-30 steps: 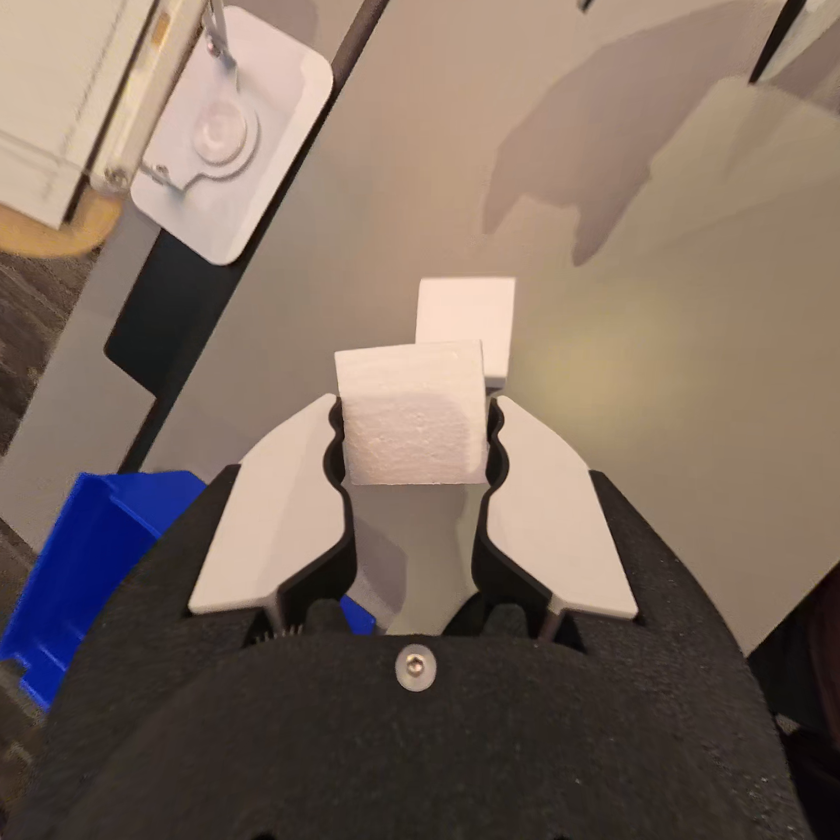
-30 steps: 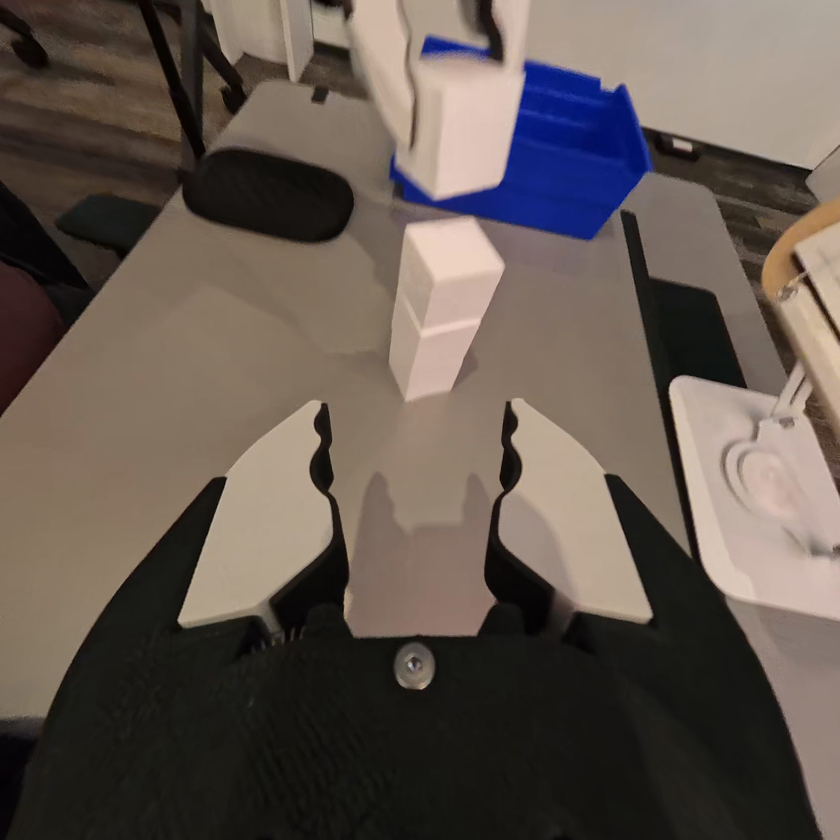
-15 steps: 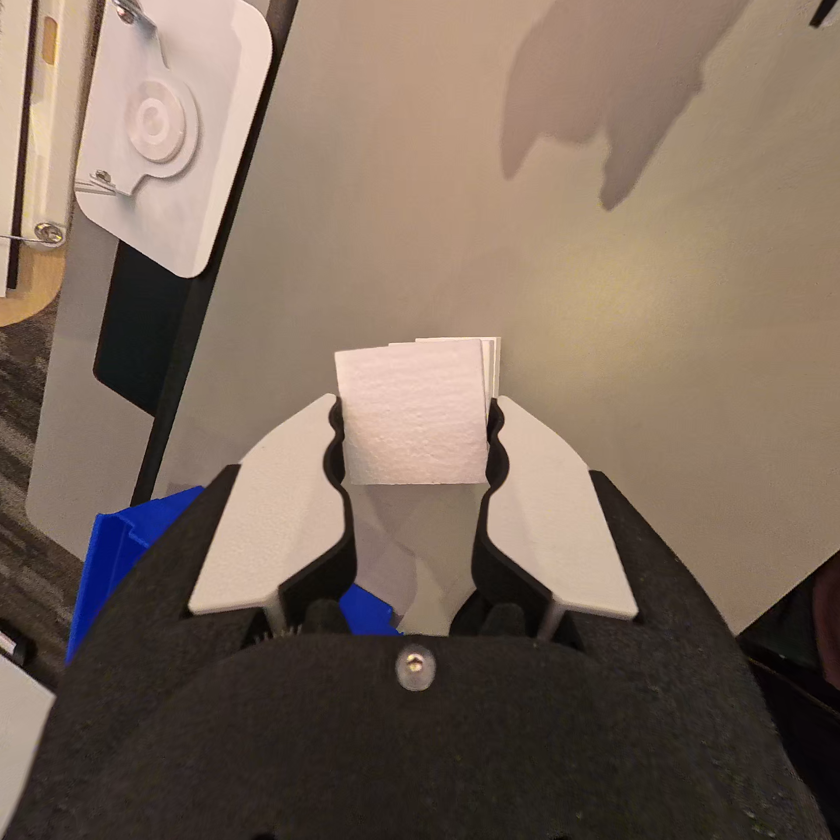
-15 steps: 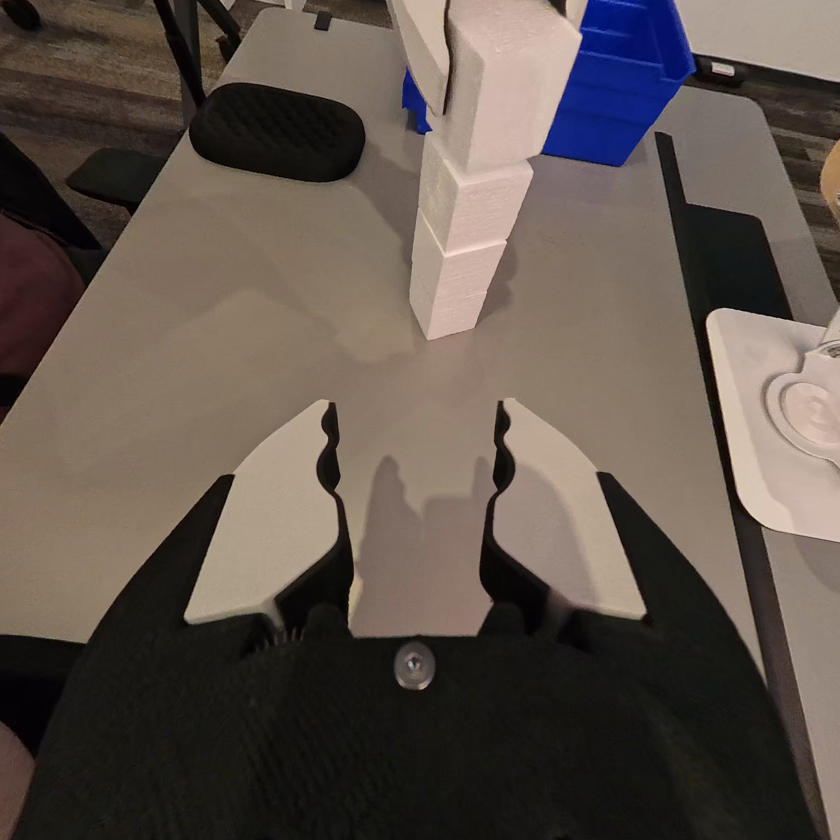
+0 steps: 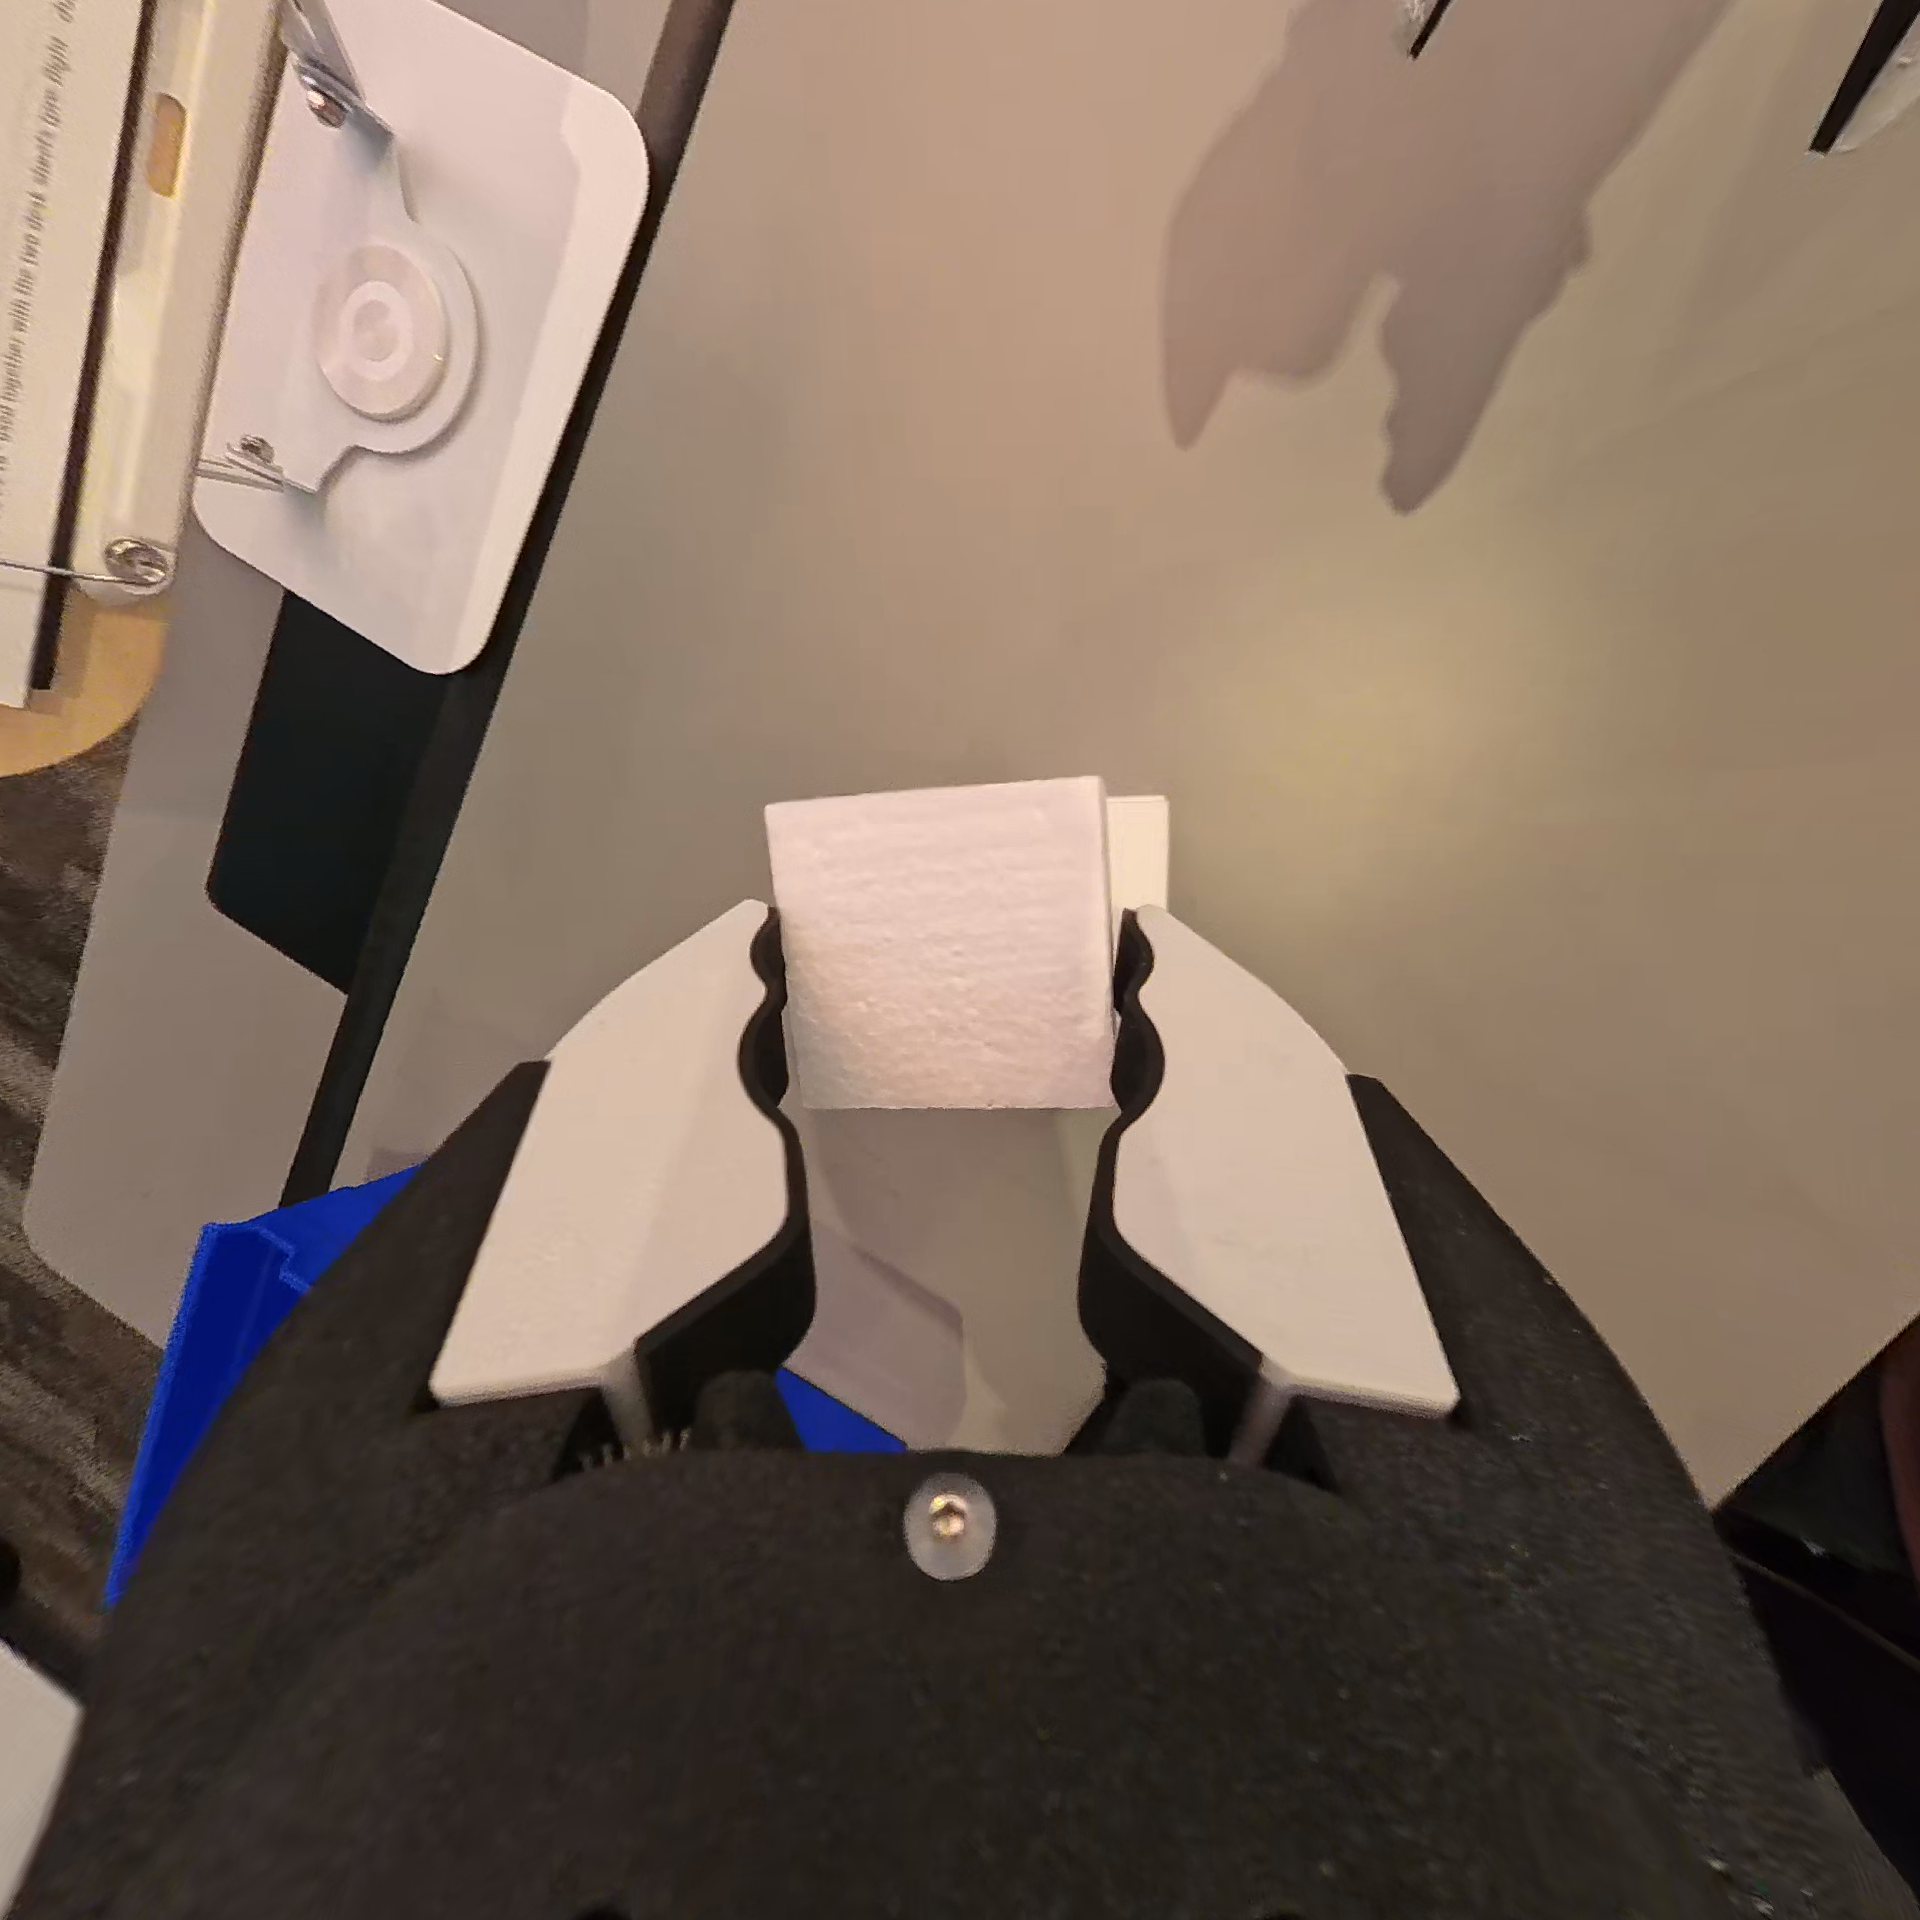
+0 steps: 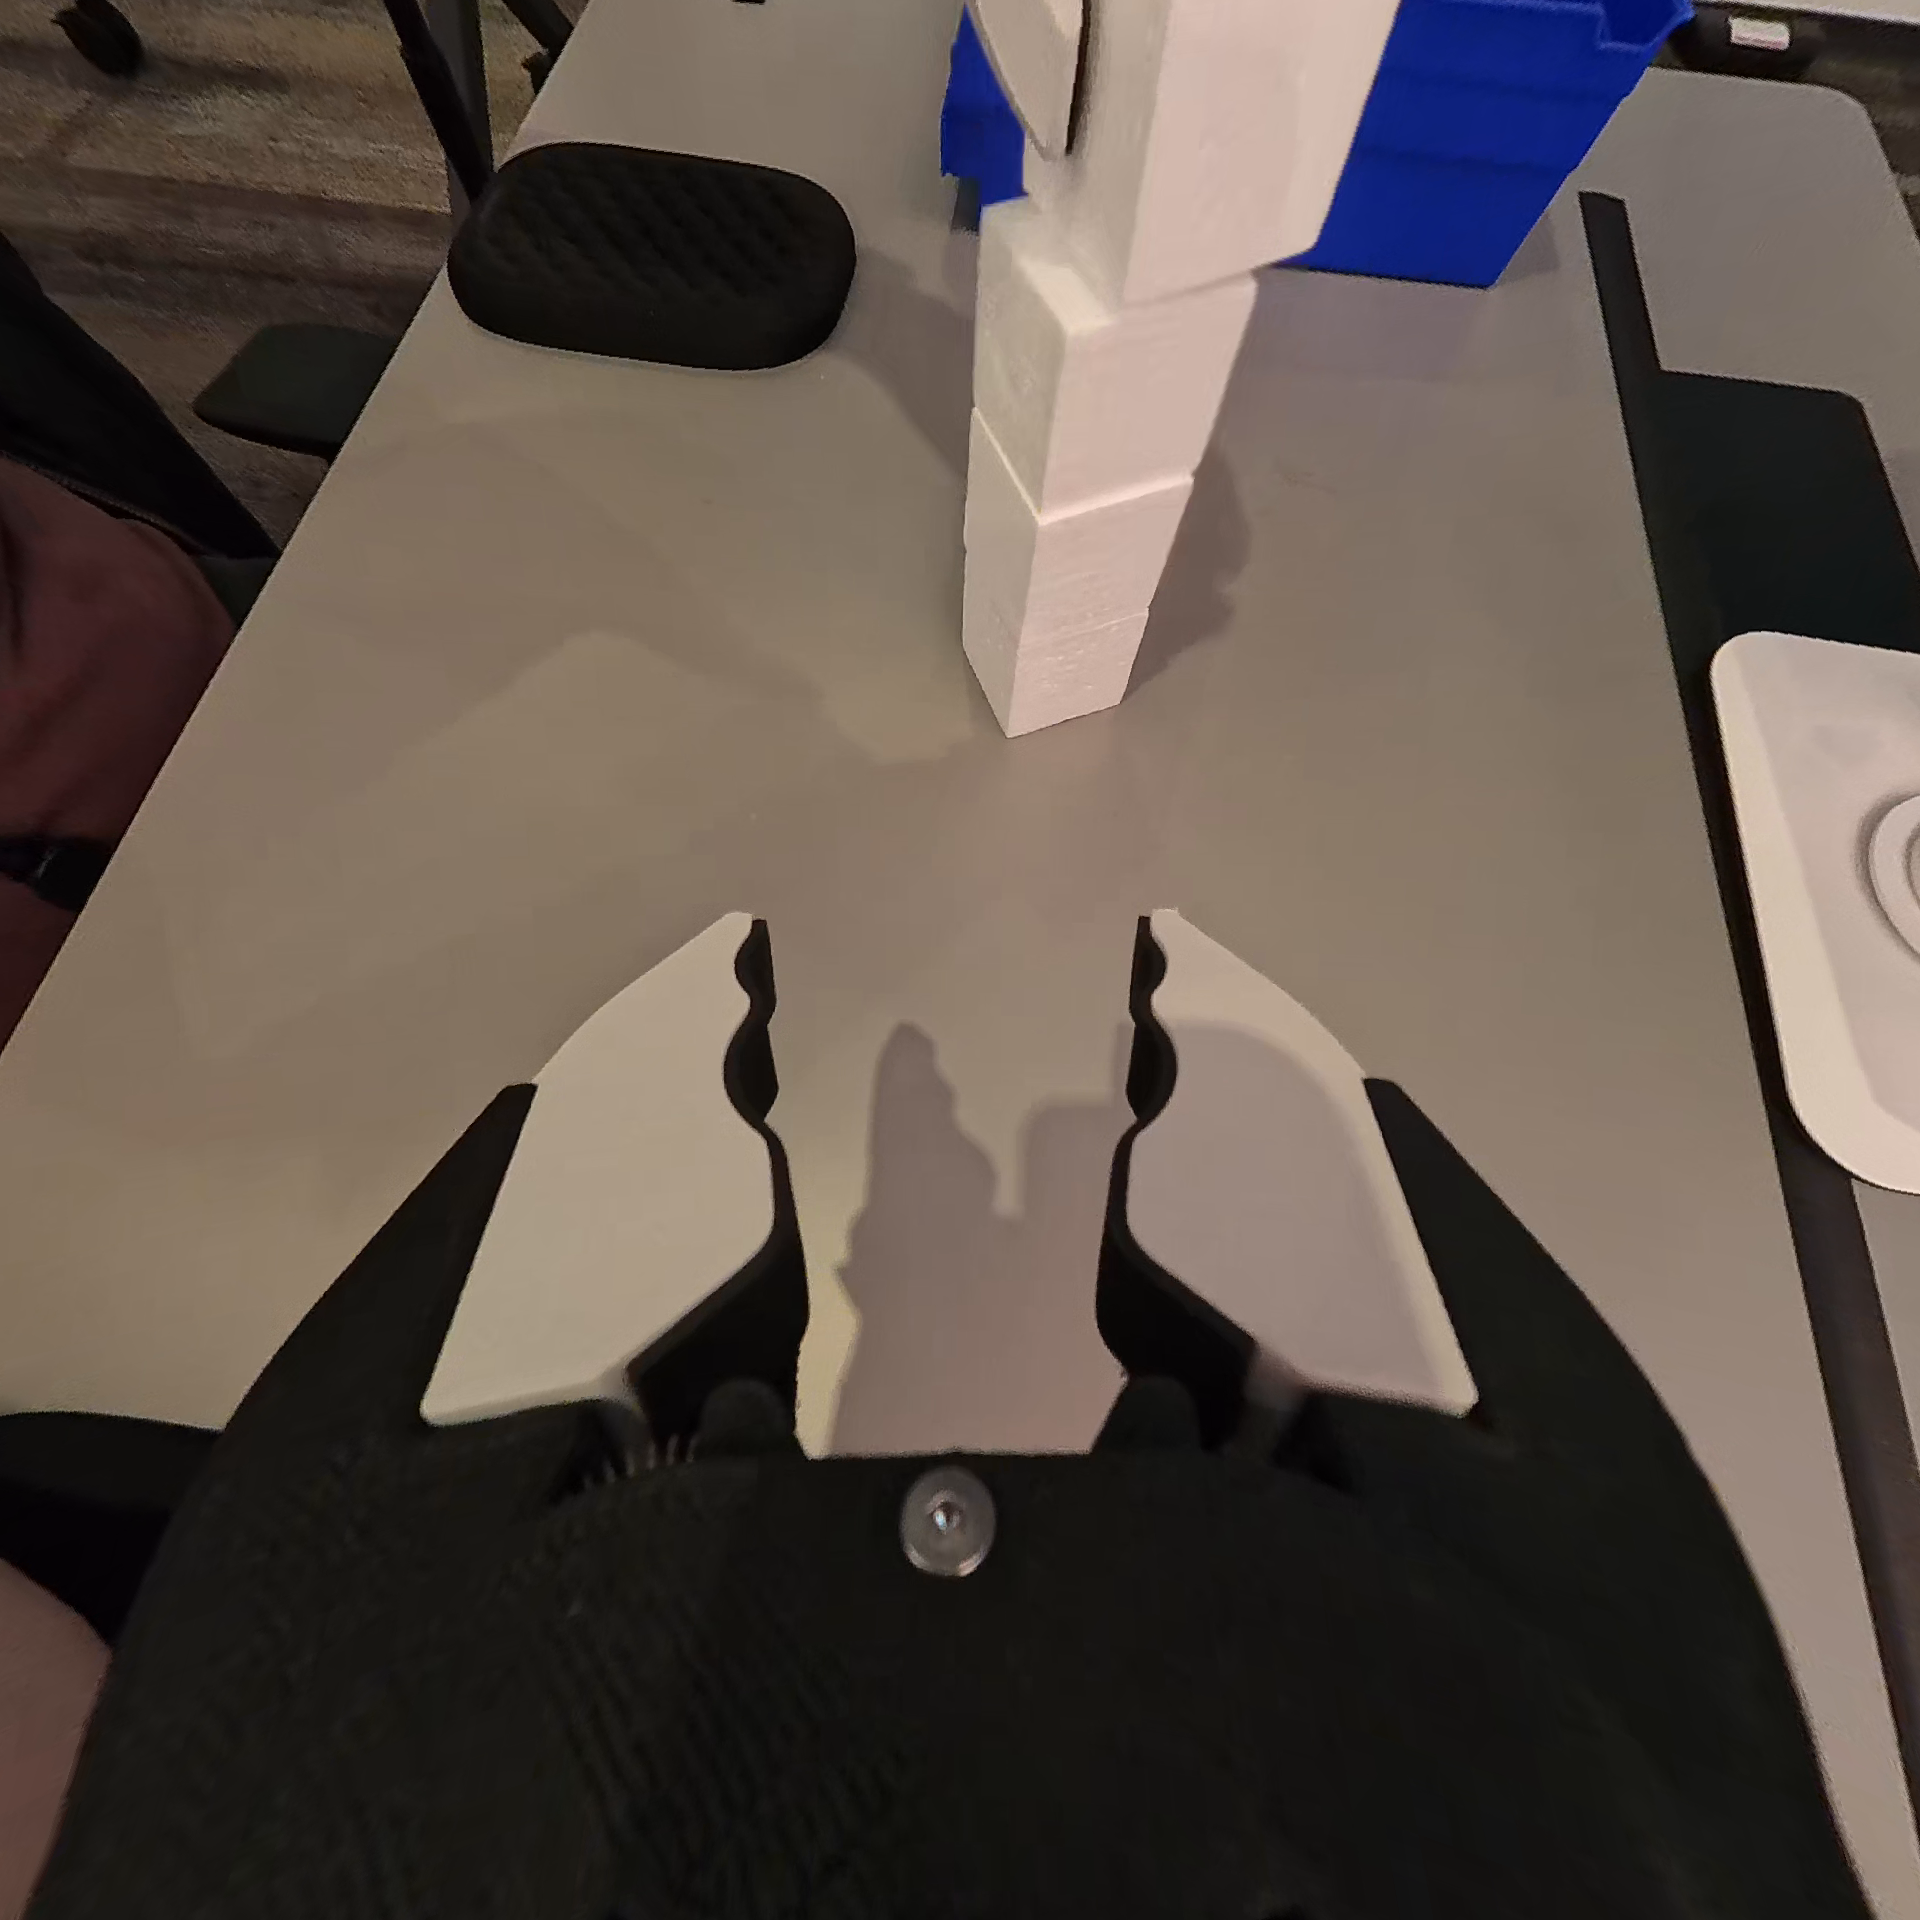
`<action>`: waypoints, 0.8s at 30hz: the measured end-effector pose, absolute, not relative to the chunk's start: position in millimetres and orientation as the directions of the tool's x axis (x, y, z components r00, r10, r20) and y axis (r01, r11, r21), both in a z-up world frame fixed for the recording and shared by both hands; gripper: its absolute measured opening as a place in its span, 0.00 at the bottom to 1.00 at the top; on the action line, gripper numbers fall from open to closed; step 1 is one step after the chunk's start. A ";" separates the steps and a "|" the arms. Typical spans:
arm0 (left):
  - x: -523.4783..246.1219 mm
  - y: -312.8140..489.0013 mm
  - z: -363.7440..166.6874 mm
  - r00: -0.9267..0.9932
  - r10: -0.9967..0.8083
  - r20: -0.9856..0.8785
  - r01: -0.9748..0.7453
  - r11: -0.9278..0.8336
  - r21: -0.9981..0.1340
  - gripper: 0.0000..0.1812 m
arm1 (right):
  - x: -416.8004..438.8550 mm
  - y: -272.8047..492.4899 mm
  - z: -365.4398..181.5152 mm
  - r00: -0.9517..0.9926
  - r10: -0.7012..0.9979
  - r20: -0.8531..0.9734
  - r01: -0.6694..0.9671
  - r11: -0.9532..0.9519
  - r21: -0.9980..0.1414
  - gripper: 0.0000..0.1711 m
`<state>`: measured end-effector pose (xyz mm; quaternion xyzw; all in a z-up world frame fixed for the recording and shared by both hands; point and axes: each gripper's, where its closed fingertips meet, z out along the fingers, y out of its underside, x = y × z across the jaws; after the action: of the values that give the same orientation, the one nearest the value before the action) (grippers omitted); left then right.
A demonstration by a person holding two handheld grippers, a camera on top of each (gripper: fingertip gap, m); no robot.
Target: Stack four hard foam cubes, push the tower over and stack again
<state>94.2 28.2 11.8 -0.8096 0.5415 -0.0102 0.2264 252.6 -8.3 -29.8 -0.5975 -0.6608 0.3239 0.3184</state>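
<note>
On the table (image 6: 520, 727), far end: tower (image 6: 1081, 520) of white foam cubes stands upright just short of the blue bin (image 6: 1507, 156), which sits against the far edge. Black pad (image 6: 649, 265) lies by the far left corner, a white base plate (image 6: 1808, 883) at the right edge.
Tower count: three cubes by the seams, though the lowest seam is faint.
Change: a second ago the top cube (image 5: 940, 956) hung in the air well clear of the tower. Now it has come down; in the right wrist view its underside meets the third cube's top.
Alignment: top cube (image 6: 1236, 135) overhangs to the right of the column. In the left wrist view a strip of the cube beneath peeks out past its right side.
Left gripper (image 5: 945, 935): jaws pinching the top cube at its two side faces, same spacing as before, so not let go yet. The cube sits out at the fingertips, with the throat behind it empty.
Right gripper (image 6: 951, 925): jaws spread, nothing between them, hovering over bare table towards the near edge, well apart from the tower.
Meaning for task: probably the fourth cube, so this stack is one release from done. Which of the two stackings this is cannot be told.
Next move, as judged: nudge the cube square, then open gently and lift straight off.
Risk: the overhang, or a finger dragging on release, could tip the column early.
</note>
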 end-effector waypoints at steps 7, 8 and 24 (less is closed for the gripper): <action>92.0 25.0 5.4 0.408 -0.889 -0.210 -0.875 -0.315 -0.367 0.34 | 253.7 -6.8 -34.8 -0.078 0.997 0.014 0.595 0.058 -0.802 0.39; 91.8 25.1 5.3 0.404 -0.889 -0.216 -0.878 -0.311 -0.364 0.34 | 253.6 -6.5 -35.2 -0.078 0.997 0.012 0.595 0.056 -0.802 0.39; 91.2 22.1 -4.1 0.379 -0.900 -0.215 -0.891 -0.292 -0.349 0.43 | 253.2 -5.6 -47.7 -0.079 0.996 -0.028 0.622 0.028 -0.782 0.39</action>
<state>91.2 22.1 -4.1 -0.8036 0.5572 -0.0114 0.2090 253.2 -5.6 -47.7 -0.6156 -0.6574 0.3275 0.2856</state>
